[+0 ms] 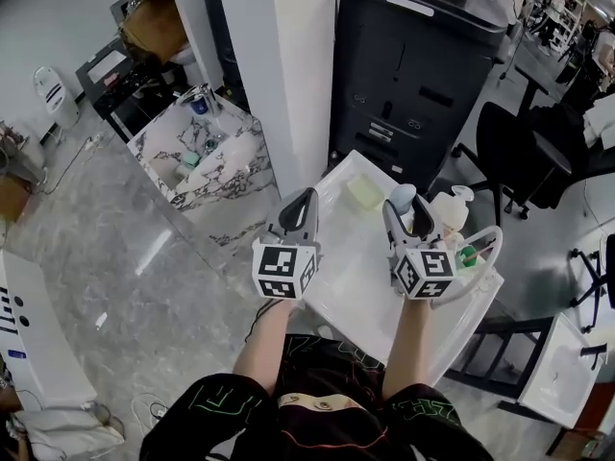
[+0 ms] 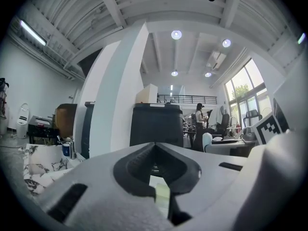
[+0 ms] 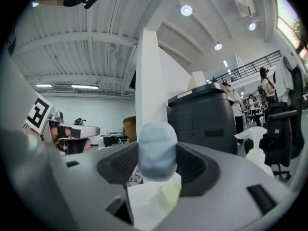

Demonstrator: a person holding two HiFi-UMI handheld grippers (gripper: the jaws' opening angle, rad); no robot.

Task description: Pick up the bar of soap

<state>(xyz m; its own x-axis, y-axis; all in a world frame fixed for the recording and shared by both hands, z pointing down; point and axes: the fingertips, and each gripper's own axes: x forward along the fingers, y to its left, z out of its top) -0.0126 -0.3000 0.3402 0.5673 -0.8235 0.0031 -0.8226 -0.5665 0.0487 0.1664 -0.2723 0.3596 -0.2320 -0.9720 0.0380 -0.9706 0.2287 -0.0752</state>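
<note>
The bar of soap (image 1: 365,192) is a pale yellow-green block lying flat on the white table (image 1: 356,277), near its far edge. It also shows low between the jaws as a pale green patch in the left gripper view (image 2: 162,194) and in the right gripper view (image 3: 171,194). My left gripper (image 1: 306,198) hovers to the soap's left, its tips meeting, shut and empty (image 2: 154,148). My right gripper (image 1: 405,209) is open just right of the soap. A blue-capped bottle (image 3: 157,150) stands in the gap at its tips.
A white pump bottle (image 1: 452,209) stands right of the blue-capped bottle (image 1: 404,196). A white-rimmed basket (image 1: 485,262) hangs at the table's right side. A white pillar (image 1: 279,75) and a dark bin (image 1: 423,65) rise behind the table. A marble-patterned counter (image 1: 207,161) sits to the left.
</note>
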